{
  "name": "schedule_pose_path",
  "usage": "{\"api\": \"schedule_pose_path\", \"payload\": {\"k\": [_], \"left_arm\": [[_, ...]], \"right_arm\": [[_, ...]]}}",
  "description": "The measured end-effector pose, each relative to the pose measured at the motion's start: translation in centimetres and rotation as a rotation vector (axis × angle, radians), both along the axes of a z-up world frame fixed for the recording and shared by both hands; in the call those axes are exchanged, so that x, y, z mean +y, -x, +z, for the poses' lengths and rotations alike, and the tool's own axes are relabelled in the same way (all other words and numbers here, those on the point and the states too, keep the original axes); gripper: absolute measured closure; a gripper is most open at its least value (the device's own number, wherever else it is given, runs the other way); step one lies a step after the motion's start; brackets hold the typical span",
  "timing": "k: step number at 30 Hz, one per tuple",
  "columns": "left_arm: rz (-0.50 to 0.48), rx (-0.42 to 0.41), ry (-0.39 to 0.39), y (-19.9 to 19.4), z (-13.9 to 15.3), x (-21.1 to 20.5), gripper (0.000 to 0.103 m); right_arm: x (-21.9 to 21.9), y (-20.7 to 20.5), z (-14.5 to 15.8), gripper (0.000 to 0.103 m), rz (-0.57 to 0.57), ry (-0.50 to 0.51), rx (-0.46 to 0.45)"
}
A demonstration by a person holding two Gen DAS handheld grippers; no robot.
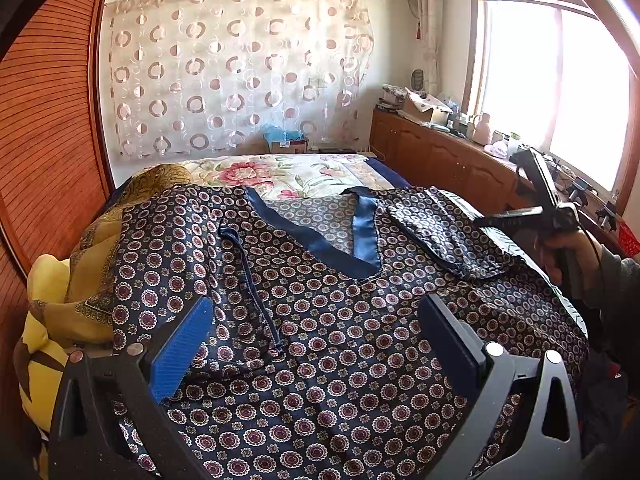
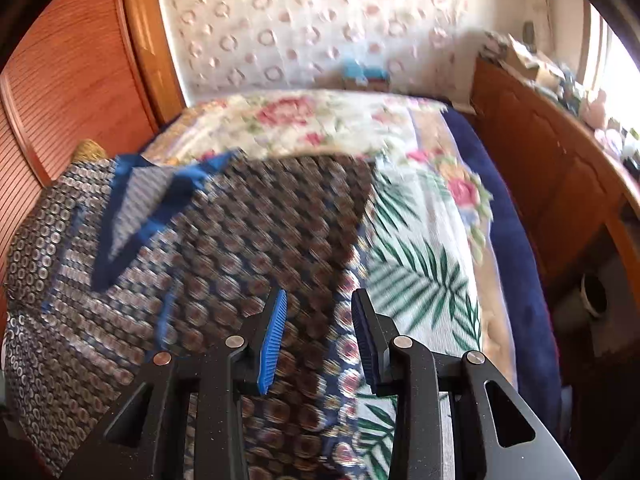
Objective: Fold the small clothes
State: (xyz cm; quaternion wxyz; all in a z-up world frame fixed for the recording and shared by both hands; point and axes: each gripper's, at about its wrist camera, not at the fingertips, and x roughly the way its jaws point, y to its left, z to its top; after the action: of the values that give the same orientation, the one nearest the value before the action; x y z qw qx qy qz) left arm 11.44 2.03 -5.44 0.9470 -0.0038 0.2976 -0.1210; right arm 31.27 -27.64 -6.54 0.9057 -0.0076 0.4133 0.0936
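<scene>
A navy satin top (image 1: 320,320) with a flower-dot print and a blue V-neck band lies spread on the bed. Its sleeves are folded inward. My left gripper (image 1: 316,328) is open wide just above the top's chest, holding nothing. My right gripper (image 2: 318,320) is open with a narrower gap, hovering over the right edge of the top (image 2: 248,248); that view is motion-blurred. The right gripper also shows in the left wrist view (image 1: 532,200), held by a hand at the bed's right side.
The bed (image 1: 296,176) has a floral cover. Yellow patterned cloth and a yellow pillow (image 1: 52,320) lie at the left. A wooden wardrobe (image 1: 44,140) stands left, a cluttered wooden cabinet (image 1: 440,152) under the window right.
</scene>
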Motion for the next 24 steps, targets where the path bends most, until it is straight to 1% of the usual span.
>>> {"api": "schedule_pose_path", "payload": {"k": [3, 5, 8, 9, 12, 14, 16, 20, 22, 24], "left_arm": [[0.006, 0.006, 0.003, -0.1, -0.2, 0.2, 0.0], [0.008, 0.01, 0.006, -0.2, -0.3, 0.3, 0.0], [0.007, 0.012, 0.004, -0.2, -0.4, 0.2, 0.0], [0.008, 0.012, 0.003, -0.1, -0.4, 0.2, 0.0], [0.01, 0.015, -0.002, -0.1, -0.5, 0.2, 0.0], [0.012, 0.017, -0.001, -0.1, -0.5, 0.3, 0.0], [0.014, 0.017, 0.0, -0.1, -0.5, 0.4, 0.0], [0.02, 0.017, 0.0, -0.2, -0.5, 0.6, 0.0], [0.027, 0.016, 0.0, -0.3, -0.5, 0.8, 0.0], [0.039, 0.018, -0.004, -0.6, -0.5, 1.1, 0.0]], "right_arm": [[-0.8, -1.1, -1.6, 0.068, -0.014, -0.016, 0.053], [-0.6, -1.7, -2.5, 0.068, -0.018, -0.034, 0.084], [-0.7, -2.1, -3.0, 0.069, -0.008, -0.022, 0.084], [-0.6, -2.3, -3.2, 0.08, 0.0, -0.019, 0.079], [-0.7, -1.6, -2.4, 0.099, 0.014, -0.003, 0.058], [-1.2, -0.6, -1.4, 0.099, 0.008, 0.01, 0.038], [-2.0, -0.7, -1.1, 0.099, -0.022, 0.018, 0.028], [-3.9, -1.4, -1.7, 0.099, -0.097, 0.042, 0.026], [-4.7, -1.7, -1.9, 0.099, -0.112, 0.024, 0.029], [-5.1, -1.7, -1.8, 0.099, -0.108, -0.005, 0.014]]}}
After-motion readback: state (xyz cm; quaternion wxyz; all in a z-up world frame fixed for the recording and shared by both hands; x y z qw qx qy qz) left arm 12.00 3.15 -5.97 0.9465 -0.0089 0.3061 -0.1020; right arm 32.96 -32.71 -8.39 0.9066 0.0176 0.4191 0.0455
